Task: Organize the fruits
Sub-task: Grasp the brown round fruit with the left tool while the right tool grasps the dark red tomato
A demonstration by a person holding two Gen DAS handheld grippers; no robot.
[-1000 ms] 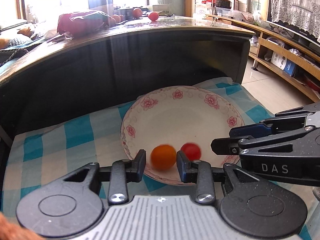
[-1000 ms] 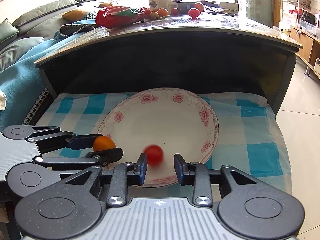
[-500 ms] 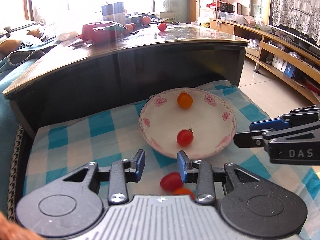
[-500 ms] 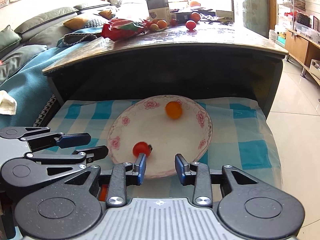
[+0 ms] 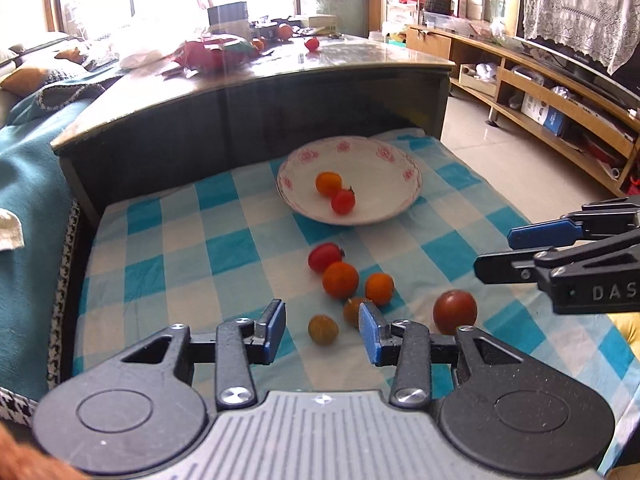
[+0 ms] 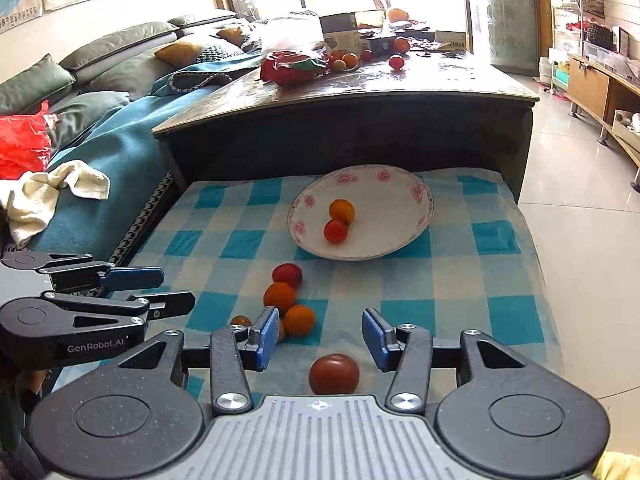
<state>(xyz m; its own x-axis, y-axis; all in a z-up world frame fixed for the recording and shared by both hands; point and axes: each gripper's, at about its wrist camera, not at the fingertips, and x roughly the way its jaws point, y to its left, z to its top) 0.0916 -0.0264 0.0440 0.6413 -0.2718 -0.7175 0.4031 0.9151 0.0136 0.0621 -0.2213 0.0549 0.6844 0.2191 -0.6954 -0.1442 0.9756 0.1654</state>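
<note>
Two fruits in the plate (image 5: pixel 400 208), touching: one orange fruit (image 5: pixel 328 183) toward the far side, one red cherry tomato (image 5: pixel 343 201) just nearer, its dark stem end tipped up and to the right in the left wrist view. The plate is white with a pink flower rim and sits on the checked cloth (image 5: pixel 224 248) at its far edge, close under the dark coffee table (image 5: pixel 280 92). Six fruits loose on the cloth, nearer than the plate. A red tomato (image 5: pixel 325 257) is farthest of the six and slightly oblong, long axis running left-right, stem end right. A large orange fruit (image 5: pixel 340 279) touches it on the near side, and a smaller orange fruit (image 5: pixel 379 288) lies just right of that. A brownish-orange fruit (image 5: pixel 353 309) is partly hidden behind the left gripper's right finger. A dull yellow-brown fruit (image 5: pixel 323 330) lies nearest the left gripper. The big dark red tomato (image 5: pixel 455 311) sits apart, toward the right edge of the cloth. Round ones show no clear axis. Left gripper (image 5: pixel 322 330): jaws spread wide, nothing between the pads, the yellow-brown fruit seen in the gap beyond them. Right gripper (image 6: pixel 319 333): jaws likewise wide apart, empty, with the dark red tomato (image 6: pixel 334 374) low in the gap, close to the gripper body. More fruit sits on the coffee table top, too far to count.
</note>
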